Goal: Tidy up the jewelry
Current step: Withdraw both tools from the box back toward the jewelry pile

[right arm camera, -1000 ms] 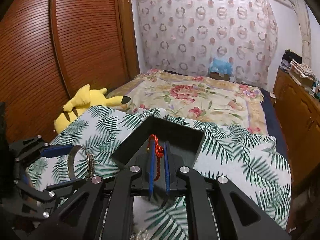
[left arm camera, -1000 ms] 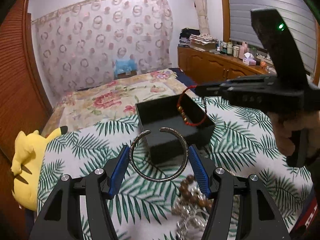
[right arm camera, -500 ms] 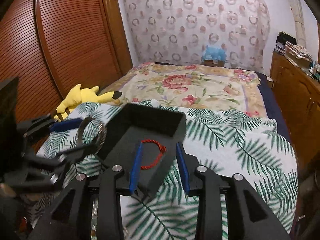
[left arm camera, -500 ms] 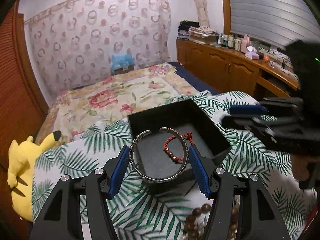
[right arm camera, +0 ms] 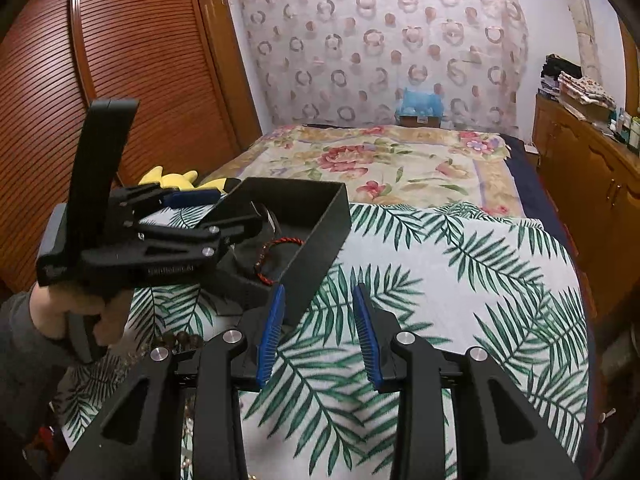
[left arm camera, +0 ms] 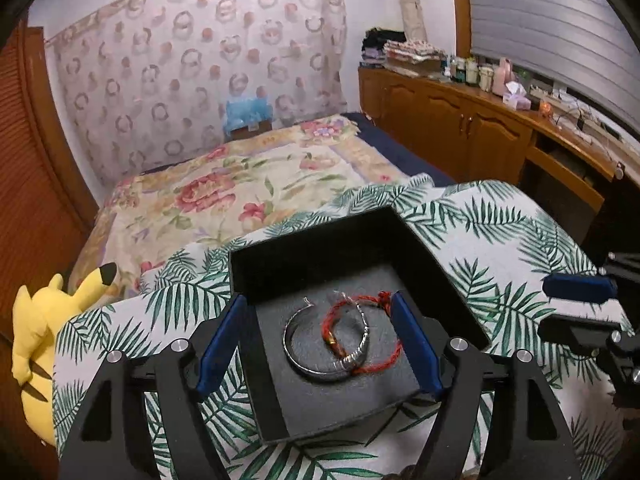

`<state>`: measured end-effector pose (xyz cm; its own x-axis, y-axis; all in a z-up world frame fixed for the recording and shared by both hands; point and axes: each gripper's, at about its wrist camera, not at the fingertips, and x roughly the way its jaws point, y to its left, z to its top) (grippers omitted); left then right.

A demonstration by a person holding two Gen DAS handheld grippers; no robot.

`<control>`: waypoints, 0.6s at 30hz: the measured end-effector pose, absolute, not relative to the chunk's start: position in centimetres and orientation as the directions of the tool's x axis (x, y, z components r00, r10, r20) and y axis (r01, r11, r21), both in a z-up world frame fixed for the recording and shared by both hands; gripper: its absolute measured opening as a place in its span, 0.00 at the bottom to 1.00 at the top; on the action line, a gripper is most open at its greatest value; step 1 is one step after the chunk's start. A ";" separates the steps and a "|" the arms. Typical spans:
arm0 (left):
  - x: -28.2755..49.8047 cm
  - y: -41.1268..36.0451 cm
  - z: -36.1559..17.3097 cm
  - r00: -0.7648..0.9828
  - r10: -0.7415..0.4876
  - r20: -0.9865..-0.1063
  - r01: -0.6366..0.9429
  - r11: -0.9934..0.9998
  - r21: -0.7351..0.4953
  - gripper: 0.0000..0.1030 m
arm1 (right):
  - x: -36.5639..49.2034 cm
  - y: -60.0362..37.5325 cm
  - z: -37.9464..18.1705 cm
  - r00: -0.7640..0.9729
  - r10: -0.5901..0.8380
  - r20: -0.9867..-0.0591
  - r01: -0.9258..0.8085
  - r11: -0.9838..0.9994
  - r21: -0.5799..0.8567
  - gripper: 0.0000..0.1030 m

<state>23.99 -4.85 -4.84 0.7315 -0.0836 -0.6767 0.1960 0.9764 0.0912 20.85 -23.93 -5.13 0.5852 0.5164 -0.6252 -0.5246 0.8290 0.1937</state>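
An open black jewelry box stands on the palm-leaf cloth. On its grey foam lie a silver open bangle and a red cord bracelet, overlapping. My left gripper is open and empty, its blue pads spread on either side of the bangle just above the box. My right gripper is open and empty, beside the box's near right corner. The red bracelet also shows in the right wrist view; the left gripper partly hides the bangle there.
A brown bead bracelet and other loose jewelry lie on the cloth left of my right gripper. A yellow plush toy sits at the left edge. A floral bed lies behind, wooden cabinets to the right.
My left gripper carried the bangle over the box, opened and left it on the foam. My right gripper dropped the red bracelet into the box, opened and drew back to the right.
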 end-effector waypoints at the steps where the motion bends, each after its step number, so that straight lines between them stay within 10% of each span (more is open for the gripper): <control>1: 23.8 -4.8 -4.7 0.732 -0.086 -0.676 0.196 0.977 0.088 0.69 | 20.6 -24.0 -5.1 0.588 0.515 -0.624 -0.525 0.829 0.191 0.37; 18: 13.5 -1.6 -4.4 0.739 -0.135 -0.660 0.187 0.982 0.008 0.69 | 11.6 -22.9 -6.8 0.598 0.485 -0.638 -0.548 0.829 0.116 0.37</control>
<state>13.45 -1.57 -4.38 0.7390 -0.1352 -0.6600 0.1867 0.9824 0.0078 11.59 -22.93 -6.77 0.5980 0.4845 -0.6385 -0.5476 0.8287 0.1160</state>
